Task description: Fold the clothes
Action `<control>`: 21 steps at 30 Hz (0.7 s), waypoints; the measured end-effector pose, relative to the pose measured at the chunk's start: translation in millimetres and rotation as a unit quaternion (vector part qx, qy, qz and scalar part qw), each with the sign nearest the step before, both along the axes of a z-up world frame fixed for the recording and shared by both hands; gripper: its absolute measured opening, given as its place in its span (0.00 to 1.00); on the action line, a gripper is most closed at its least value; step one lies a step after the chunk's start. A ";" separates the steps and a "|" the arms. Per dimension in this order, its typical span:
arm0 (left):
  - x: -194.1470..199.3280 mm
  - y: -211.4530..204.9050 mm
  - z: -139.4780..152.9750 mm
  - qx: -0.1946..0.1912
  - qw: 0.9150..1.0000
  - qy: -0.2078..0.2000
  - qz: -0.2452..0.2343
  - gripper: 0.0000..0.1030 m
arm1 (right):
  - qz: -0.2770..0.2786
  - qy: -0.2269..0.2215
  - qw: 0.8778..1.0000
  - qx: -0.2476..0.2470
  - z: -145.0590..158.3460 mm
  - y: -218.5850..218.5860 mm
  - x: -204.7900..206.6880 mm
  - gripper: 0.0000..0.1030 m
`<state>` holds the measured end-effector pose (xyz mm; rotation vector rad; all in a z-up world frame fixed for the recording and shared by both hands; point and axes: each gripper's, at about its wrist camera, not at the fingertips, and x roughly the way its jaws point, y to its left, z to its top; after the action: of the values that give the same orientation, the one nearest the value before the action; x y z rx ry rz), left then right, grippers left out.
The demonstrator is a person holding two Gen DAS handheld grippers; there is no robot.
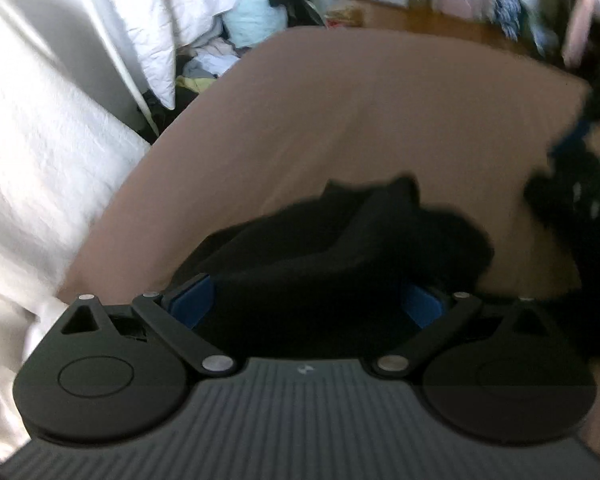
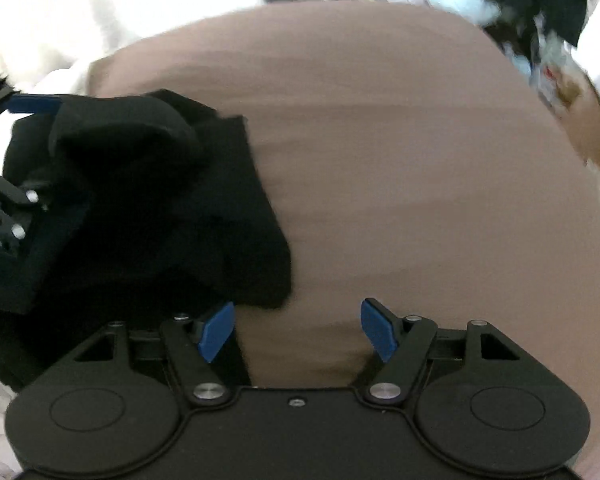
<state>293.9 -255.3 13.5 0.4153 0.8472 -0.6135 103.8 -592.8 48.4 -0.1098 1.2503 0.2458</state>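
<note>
Left tongs [image 1: 306,304]: spread wide, black garment [image 1: 340,240] bunched between the pads.
Right tongs [image 2: 298,330]: released, garment just left of them.
Risk: cloth slipping out, fold crumpling on the brown surface [image 2: 400,160].

Black garment [image 2: 152,208]; plain brown sheet [image 2: 400,160]; blue-padded black tongs [image 2: 298,330]

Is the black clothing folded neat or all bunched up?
Bunched up. The black garment sits in a lumpy heap on the brown surface, with uneven humps, not flat layers.

Black left gripper [image 1: 306,300] and right gripper [image 2: 298,330], blue pads, silver screws.
</note>
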 end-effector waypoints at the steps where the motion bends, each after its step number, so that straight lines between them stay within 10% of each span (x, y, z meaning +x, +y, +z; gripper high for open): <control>1: 2.9 1.3 -3.0 -0.025 1.000 0.003 0.007 0.97 | -0.001 0.004 1.000 0.014 -6.0 0.4 3.2 0.73; 8: 33.6 11.2 -17.0 -0.051 0.992 0.087 0.075 0.98 | -0.023 0.028 0.994 0.101 -51.5 9.7 27.0 0.73; 15: -11.3 31.2 -31.1 -0.006 0.994 0.080 0.080 1.00 | -0.082 -0.057 0.991 0.093 -107.8 47.7 14.1 0.74; 19: -20.0 41.4 -34.8 -0.023 0.986 0.112 0.121 0.99 | -0.107 -0.137 0.980 0.097 -91.5 50.2 -33.4 0.21; 21: -25.3 48.3 -32.3 -0.050 0.982 0.119 0.136 0.78 | -0.134 -0.167 0.972 0.098 -74.3 47.5 -54.2 0.16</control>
<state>268.6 -206.9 -18.9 0.1306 1.0765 -0.4535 49.7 -545.3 -25.8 0.1813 0.8870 0.1093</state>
